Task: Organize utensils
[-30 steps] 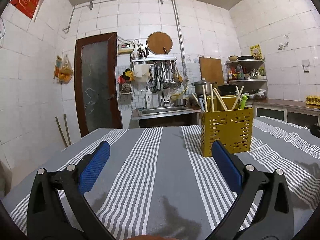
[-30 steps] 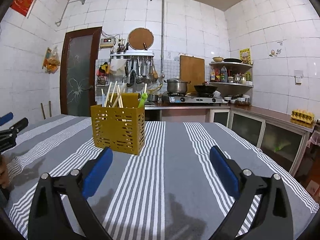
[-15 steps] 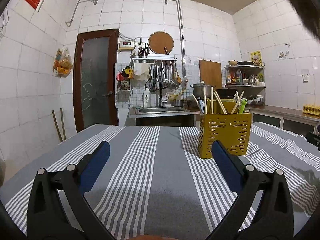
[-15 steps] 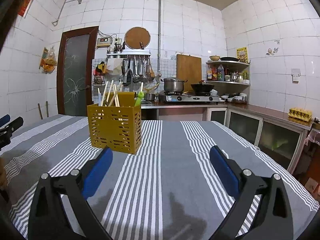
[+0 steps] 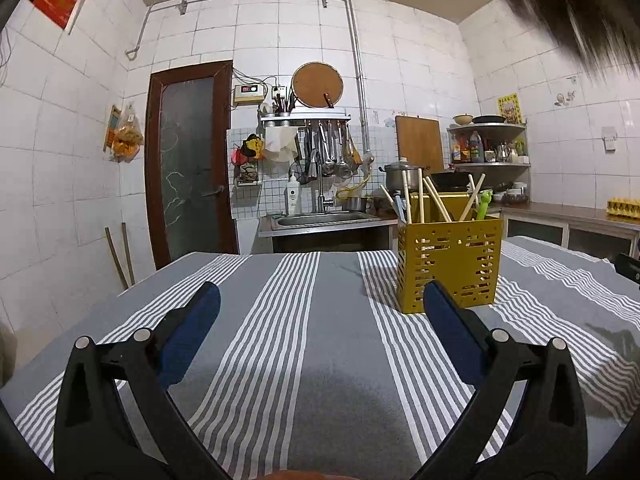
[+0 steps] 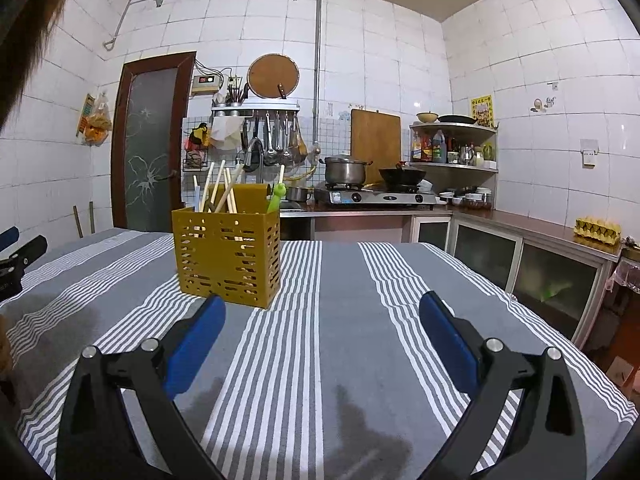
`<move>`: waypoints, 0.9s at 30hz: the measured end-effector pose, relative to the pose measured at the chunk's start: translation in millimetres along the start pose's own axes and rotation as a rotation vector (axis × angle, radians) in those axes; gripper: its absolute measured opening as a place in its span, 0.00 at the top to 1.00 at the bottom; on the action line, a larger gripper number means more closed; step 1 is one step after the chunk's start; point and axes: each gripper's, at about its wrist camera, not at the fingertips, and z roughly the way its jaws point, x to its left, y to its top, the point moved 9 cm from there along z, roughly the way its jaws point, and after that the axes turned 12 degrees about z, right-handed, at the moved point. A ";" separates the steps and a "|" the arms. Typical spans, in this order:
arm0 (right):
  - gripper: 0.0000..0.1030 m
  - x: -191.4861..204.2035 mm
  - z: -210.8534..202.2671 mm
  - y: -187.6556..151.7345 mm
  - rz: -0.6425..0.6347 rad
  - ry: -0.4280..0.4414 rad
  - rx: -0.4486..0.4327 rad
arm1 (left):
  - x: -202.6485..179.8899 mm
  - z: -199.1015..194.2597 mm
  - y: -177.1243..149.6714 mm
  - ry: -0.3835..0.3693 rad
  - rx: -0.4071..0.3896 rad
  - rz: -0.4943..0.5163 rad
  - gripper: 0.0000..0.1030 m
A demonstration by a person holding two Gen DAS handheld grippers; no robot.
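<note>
A yellow perforated utensil holder [image 5: 449,264] stands upright on the grey striped tablecloth [image 5: 304,340], holding several wooden chopsticks [image 5: 436,199] and a green-handled utensil [image 5: 482,204]. It also shows in the right wrist view [image 6: 227,256]. My left gripper [image 5: 320,308] is open and empty, low over the cloth, with the holder just beyond its right finger. My right gripper [image 6: 322,316] is open and empty, with the holder beyond its left finger. The left gripper's tip shows at the right view's left edge [image 6: 16,256].
The table's far edge faces a sink counter [image 5: 324,222] and a stove with a pot [image 6: 346,170] and wok [image 6: 402,176]. Glass-door cabinets [image 6: 520,260] run along the right. A brown door [image 5: 188,160] is at the far left. Dark hair intrudes at the top right of the left wrist view [image 5: 580,8].
Both cameras have tilted up and dropped slightly, so more wall shows and the holder sits lower in view. Hair has come into the frame corners. Both grippers stay open.
</note>
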 end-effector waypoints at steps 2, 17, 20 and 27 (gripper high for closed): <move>0.07 -0.1 0.2 -0.2 -0.002 -0.004 0.003 | 1.8 0.1 -0.3 -0.002 0.002 -0.011 0.05; 0.07 -2.3 5.3 -5.8 0.011 -0.007 0.038 | 3.9 9.4 -6.5 -0.018 0.052 -0.040 0.05; 0.07 -2.5 5.8 -4.6 0.009 -0.007 0.034 | 5.1 11.4 -7.8 -0.020 0.062 -0.048 0.05; 0.07 -2.8 4.3 -3.8 0.018 -0.007 0.030 | 6.2 12.9 -8.6 -0.008 0.072 -0.052 0.05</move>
